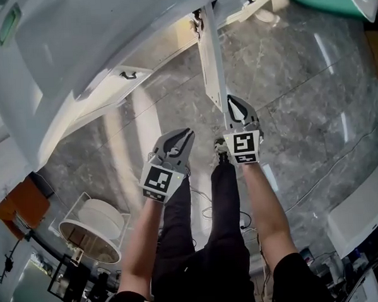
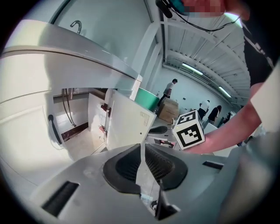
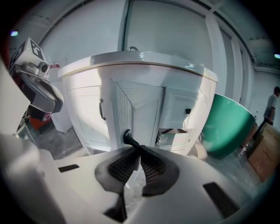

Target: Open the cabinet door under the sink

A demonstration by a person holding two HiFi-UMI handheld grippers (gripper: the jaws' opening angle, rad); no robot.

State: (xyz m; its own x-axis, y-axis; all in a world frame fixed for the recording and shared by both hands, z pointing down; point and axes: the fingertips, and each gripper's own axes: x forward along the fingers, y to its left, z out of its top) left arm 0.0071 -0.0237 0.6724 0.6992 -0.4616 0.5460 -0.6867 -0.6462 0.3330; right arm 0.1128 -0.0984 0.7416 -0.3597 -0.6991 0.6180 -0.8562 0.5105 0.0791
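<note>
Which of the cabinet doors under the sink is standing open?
The middle door, swung out from the cabinet, with its black handle clamped in the right hand-held gripper. The door to its left sits flush and shut.

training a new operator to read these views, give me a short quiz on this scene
1. True or false: the cabinet door stands swung open.
2. What is the right gripper clamped on? A) nothing B) the door's black handle C) a cloth
3. Fill in: the left gripper has its jaws together with ____ between them.

Key: 1 true; 2 B; 3 nothing
</note>
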